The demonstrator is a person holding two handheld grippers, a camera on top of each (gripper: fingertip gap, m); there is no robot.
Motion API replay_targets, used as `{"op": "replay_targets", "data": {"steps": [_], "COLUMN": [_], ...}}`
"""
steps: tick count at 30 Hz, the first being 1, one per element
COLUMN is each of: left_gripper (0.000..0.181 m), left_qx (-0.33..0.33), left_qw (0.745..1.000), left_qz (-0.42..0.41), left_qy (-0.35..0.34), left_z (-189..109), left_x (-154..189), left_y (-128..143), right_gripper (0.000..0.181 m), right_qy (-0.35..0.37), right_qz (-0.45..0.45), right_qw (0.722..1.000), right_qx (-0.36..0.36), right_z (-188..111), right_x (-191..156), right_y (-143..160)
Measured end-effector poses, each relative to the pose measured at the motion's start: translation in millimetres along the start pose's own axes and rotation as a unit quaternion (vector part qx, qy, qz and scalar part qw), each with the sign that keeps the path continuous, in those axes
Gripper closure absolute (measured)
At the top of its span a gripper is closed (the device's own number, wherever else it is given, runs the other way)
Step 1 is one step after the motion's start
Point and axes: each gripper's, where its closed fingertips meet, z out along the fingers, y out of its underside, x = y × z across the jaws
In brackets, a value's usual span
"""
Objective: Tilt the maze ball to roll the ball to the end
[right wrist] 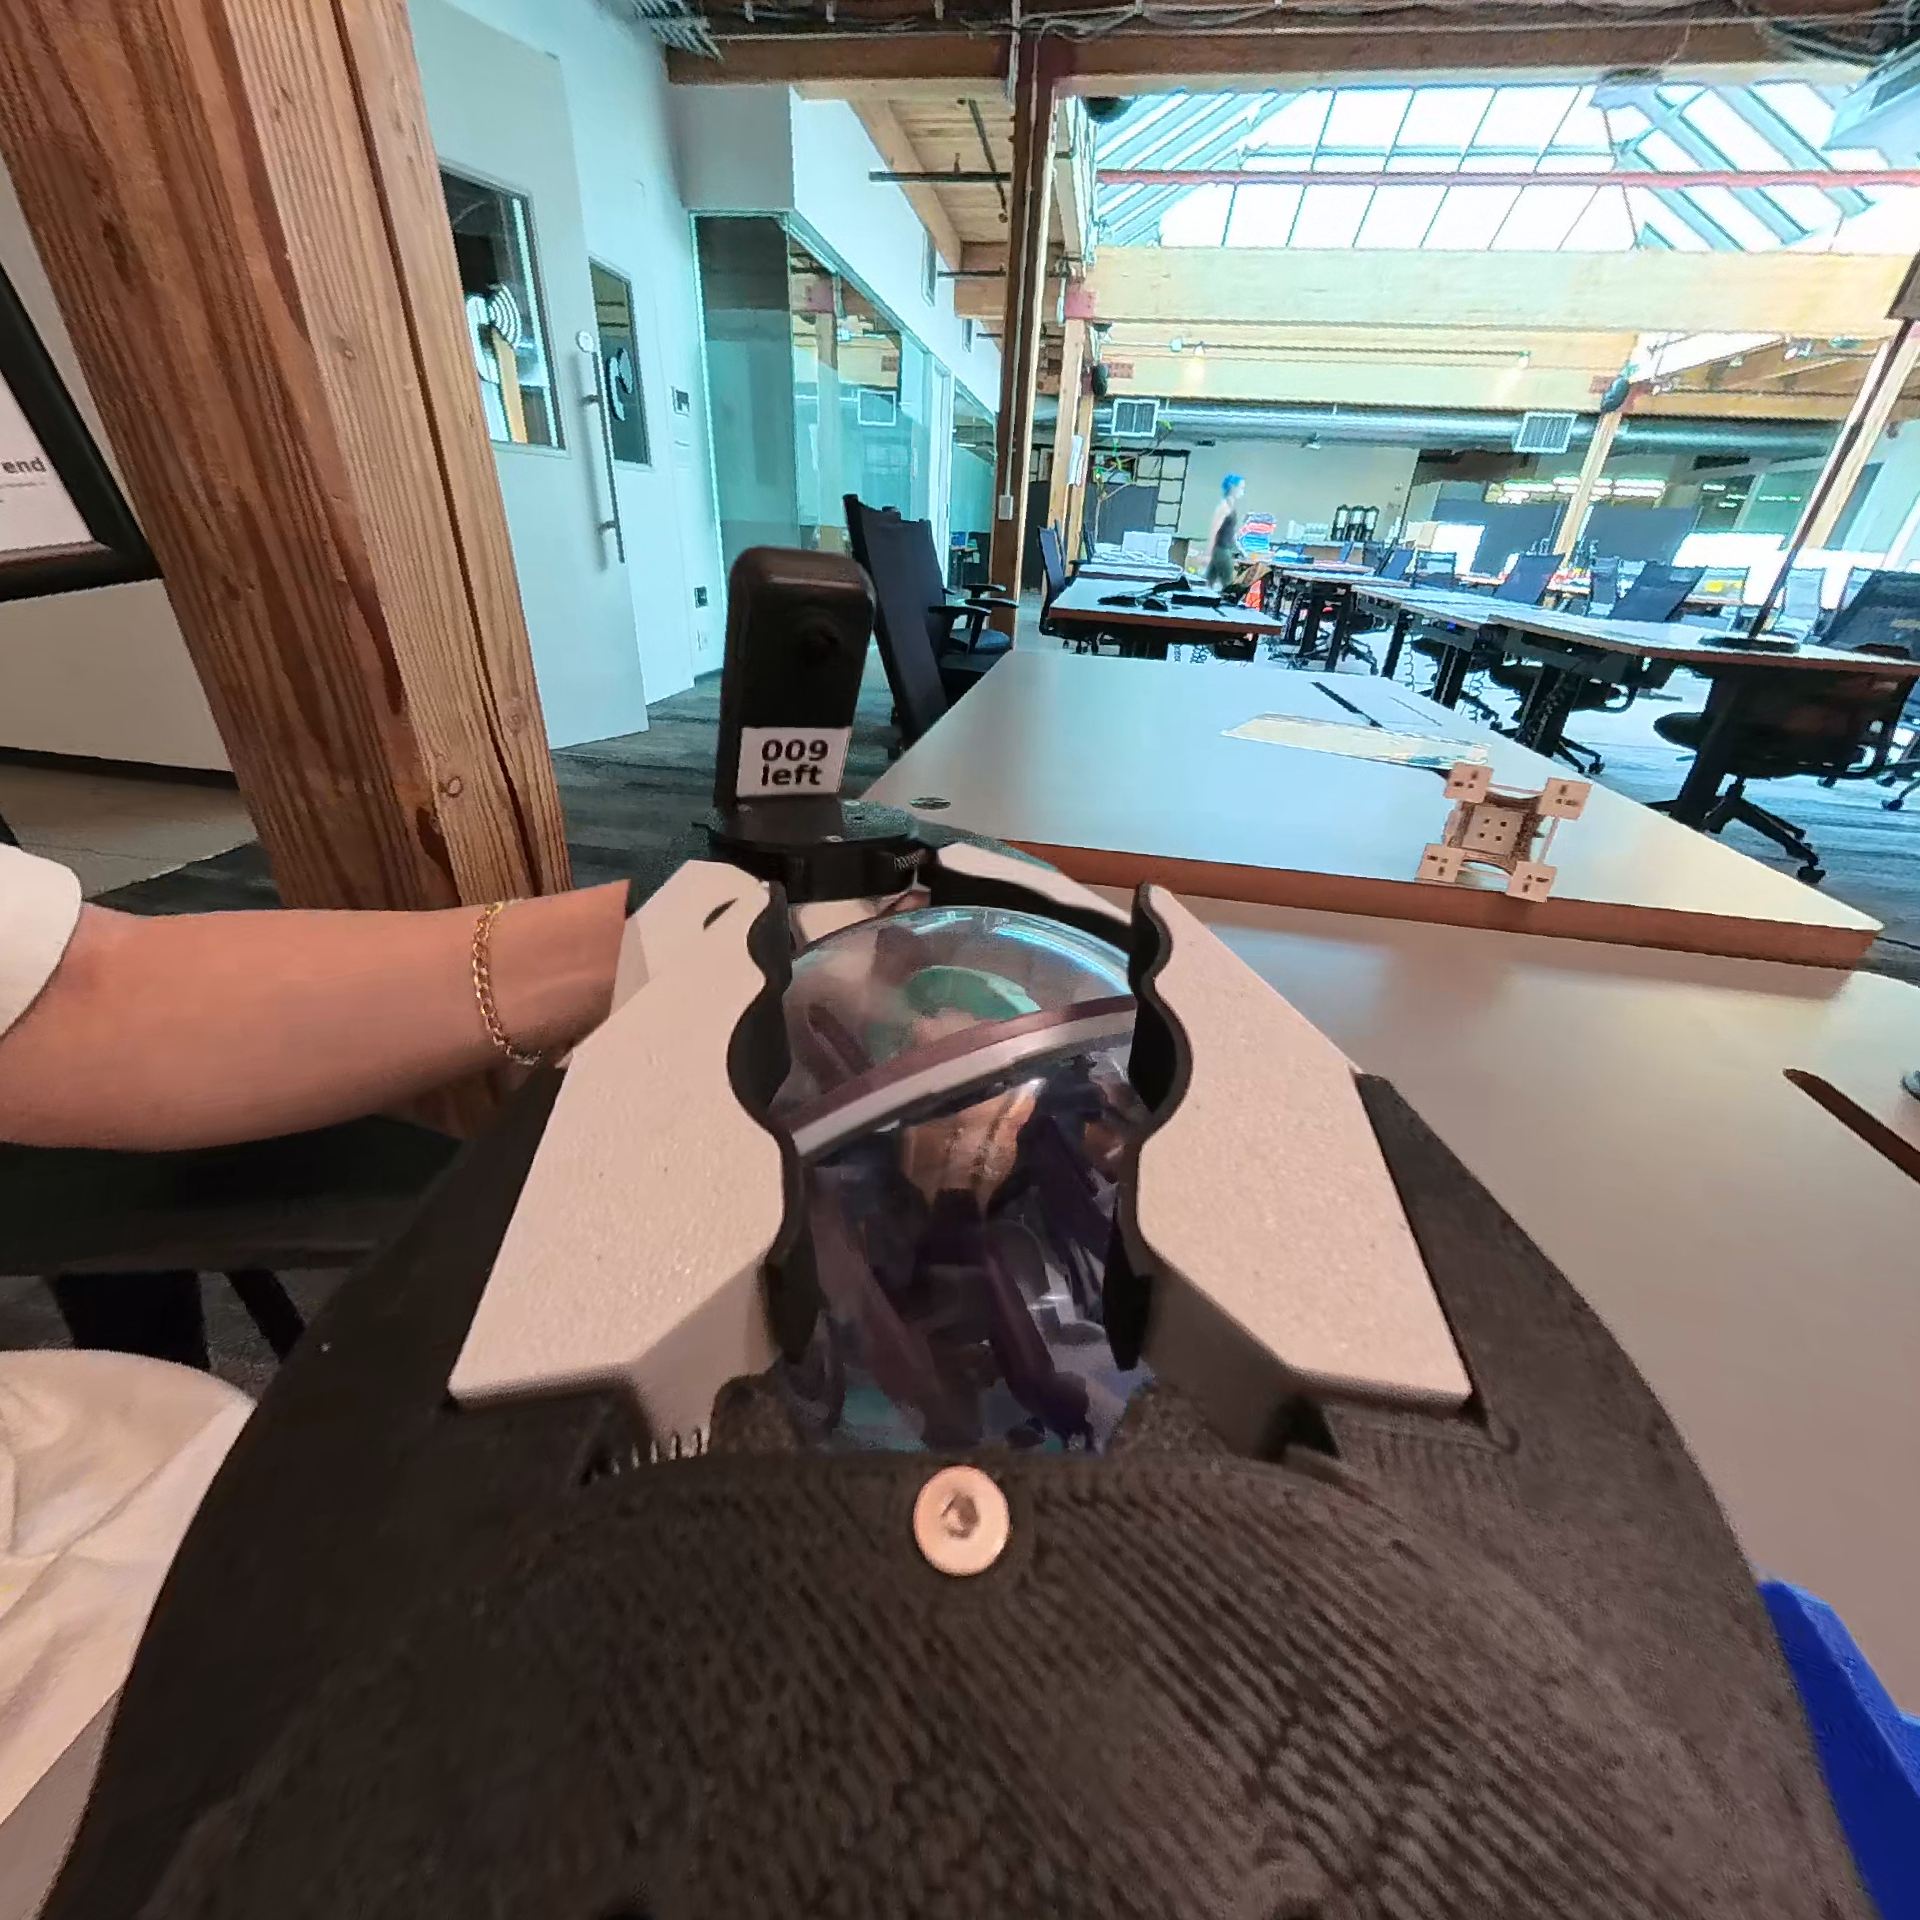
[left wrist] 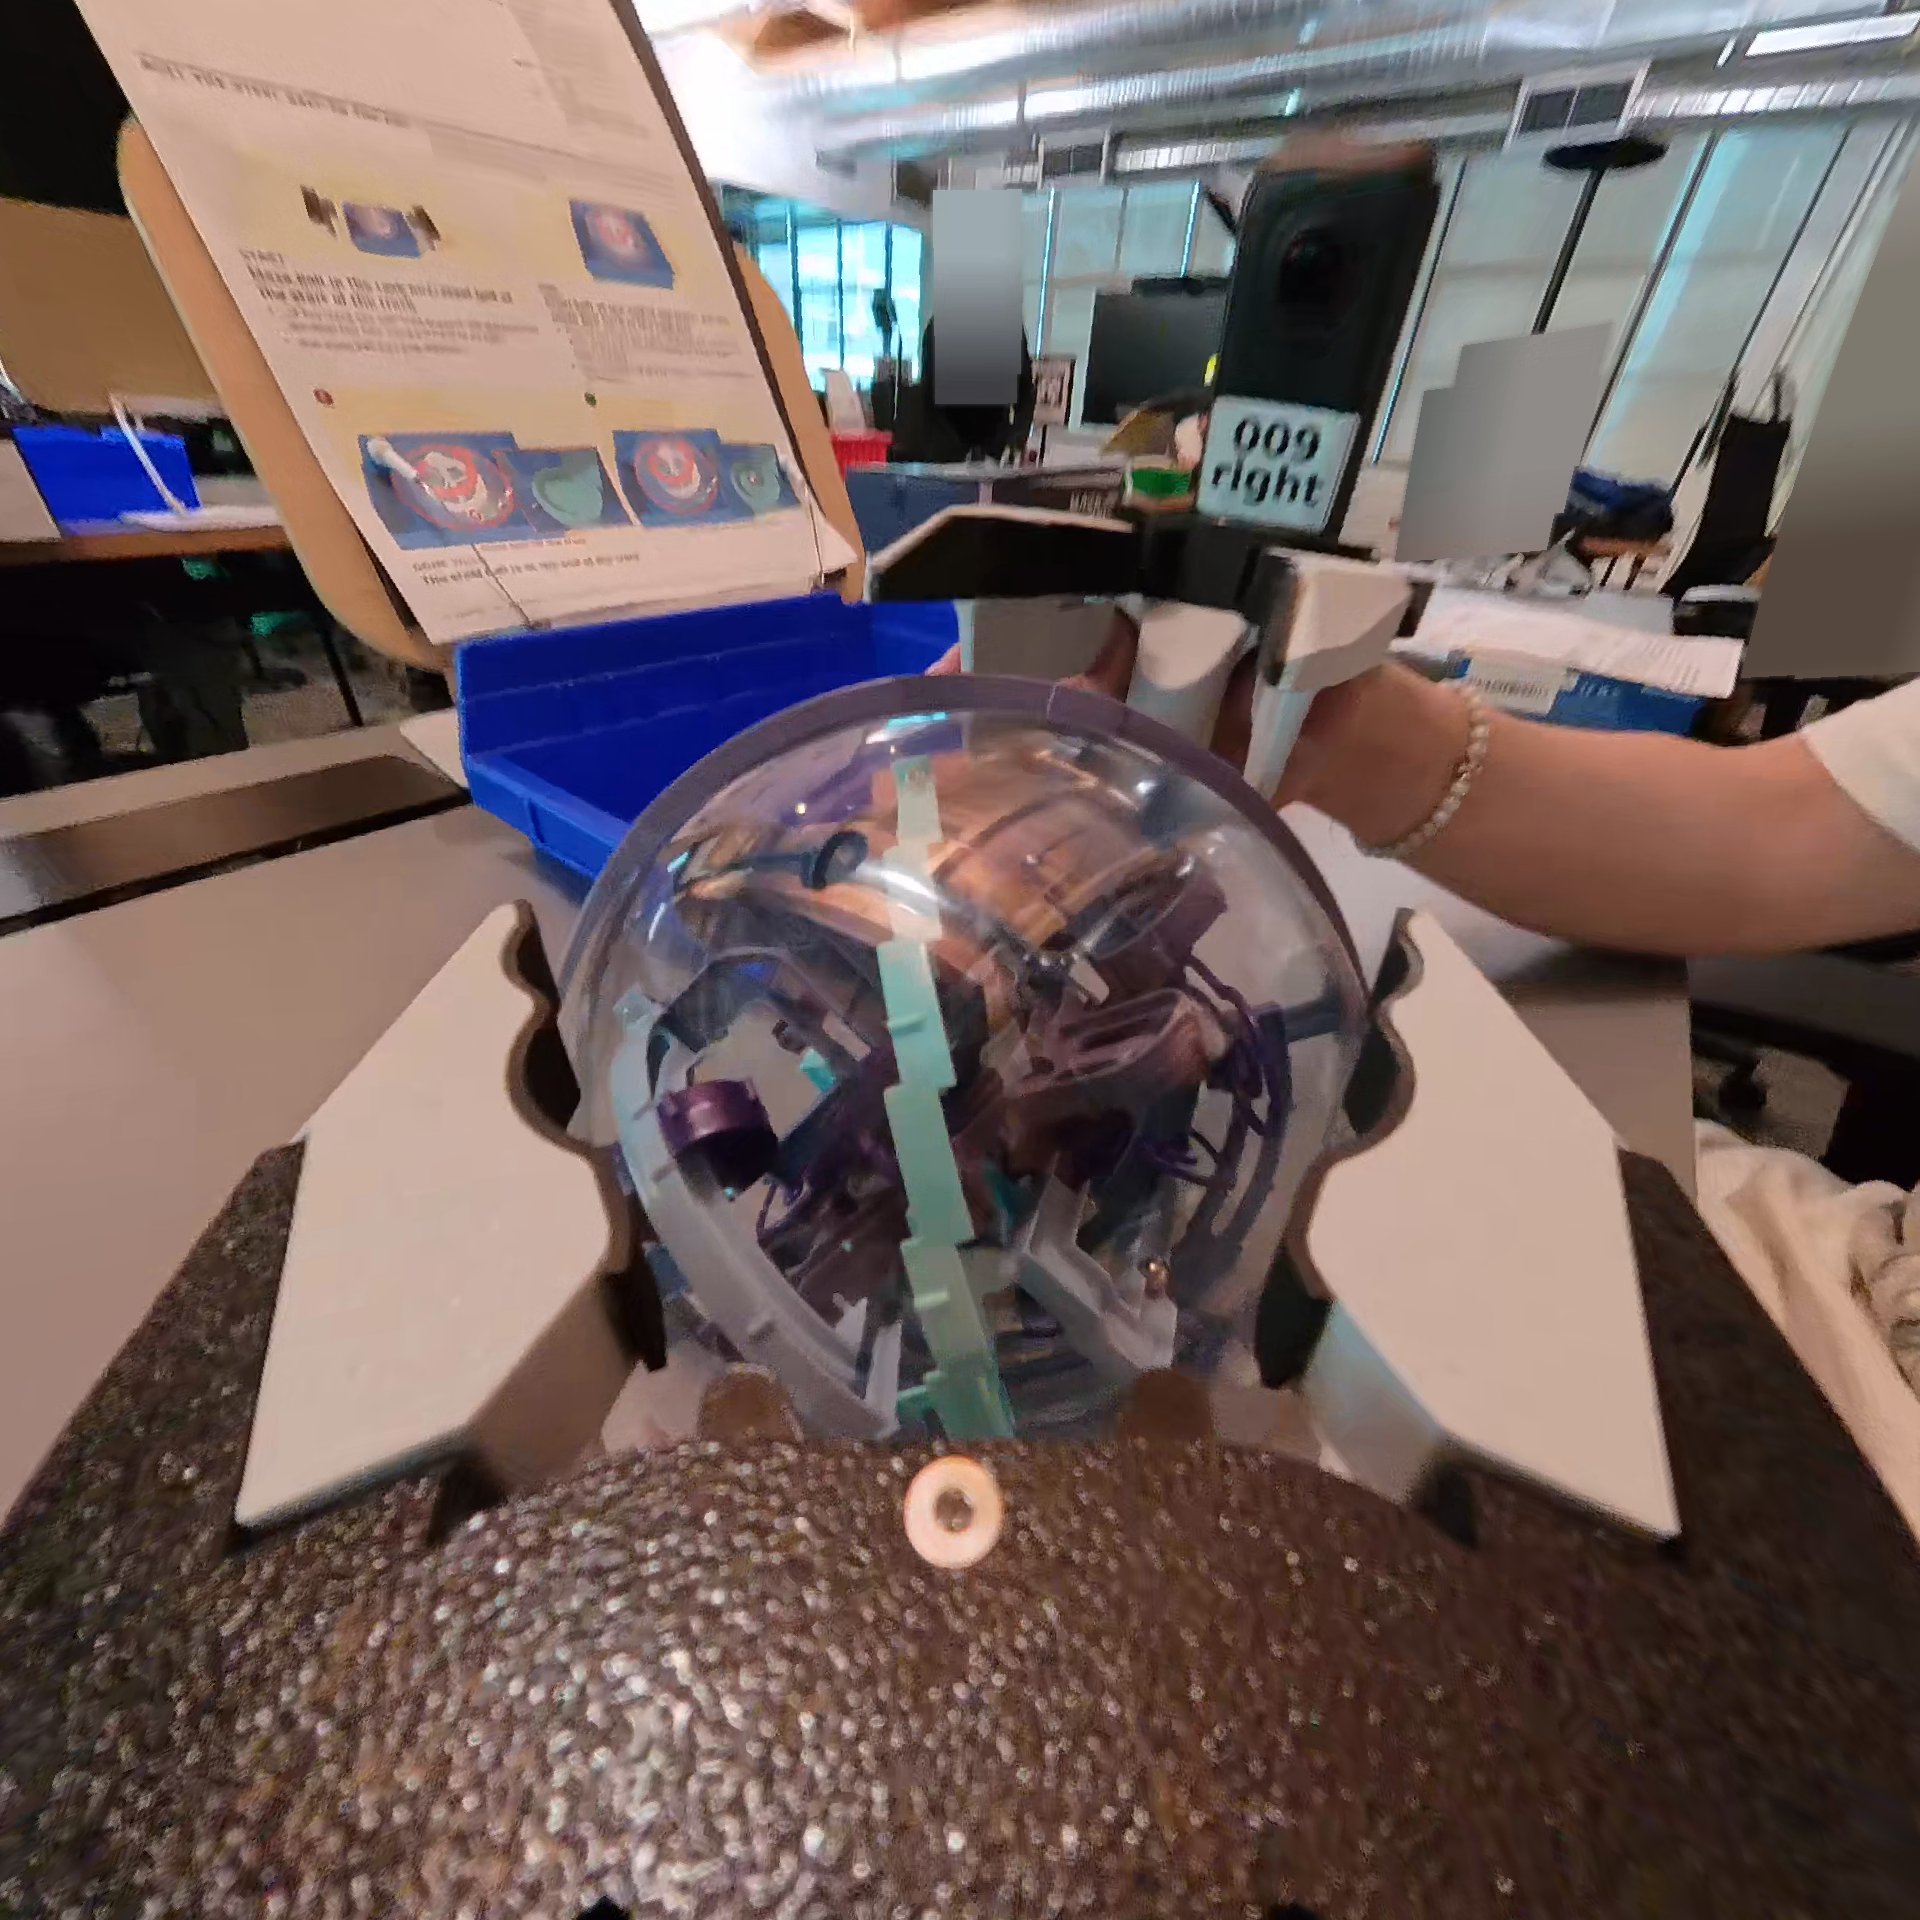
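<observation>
Centre of the left wrist view, the left gripper [left wrist: 961,1143] clamps its white fingers [left wrist: 436,1226] on the maze ball [left wrist: 966,1039], and the right gripper [right wrist: 951,1132] squeezes it from the opposite side. That clear shell looks light, rigid and slick, so gripping across its widest part seems wise. Behind, upper left, sits a blue bin [left wrist: 665,696].

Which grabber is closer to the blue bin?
Right. The right gripper holds the far side of the maze ball, just above the blue bin. The left gripper holds the ball's near side, farther from the bin.
</observation>
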Motion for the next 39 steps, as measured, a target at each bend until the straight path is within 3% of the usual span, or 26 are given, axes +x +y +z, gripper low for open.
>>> {"op": "replay_targets", "data": {"steps": [2, 10, 17, 20, 24, 28, 33, 39], "left_gripper": [0.028, 0.028, 0.052, 0.052, 0.052, 0.034, 0.034, 0.035], "left_qx": [-0.026, 0.022, 0.026, 0.042, 0.018, -0.022, 0.004, -0.011], "left_qw": [1.0, 0.998, 0.997, 0.995, 0.999, 1.0, 0.998, 0.998], "left_qz": [-0.004, -0.054, -0.074, -0.092, -0.031, -0.01, -0.062, -0.061], "left_qy": [0.001, 0.002, -0.022, -0.027, -0.03, -0.019, -0.01, -0.002], "left_z": [2.2, -9.5, -15.9, -18.1, -16.6, -10.1, -12.6, -14.4], "left_x": [0.1, -9.3, -20.2, -24.5, -18.4, -10.5, -16.8, -15.0], "left_y": [7.7, 4.5, 6.8, 3.8, 0.3, 5.2, 4.7, 5.0], "right_gripper": [0.117, 0.115, 0.089, 0.092, 0.104, 0.124, 0.125, 0.126], "right_qy": [-0.002, -0.015, -0.059, -0.047, -0.043, -0.068, -0.069, -0.075], "right_qz": [-0.003, 0.02, 0.0, 0.004, 0.017, 0.062, 0.053, 0.058], "right_qw": [1.0, 0.999, 0.998, 0.999, 0.999, 0.995, 0.996, 0.995], "right_qx": [0.005, 0.048, -0.015, -0.013, 0.01, 0.047, 0.028, 0.029], "right_z": [1.3, -4.2, -11.9, -6.4, -3.8, -4.3, -2.2, -1.3], "right_x": [-2.6, -3.1, -7.9, -6.3, -6.7, -16.5, -20.2, -22.0], "right_y": [-3.3, -14.4, 16.8, 17.7, 8.4, -17.0, -11.9, -10.6]}}
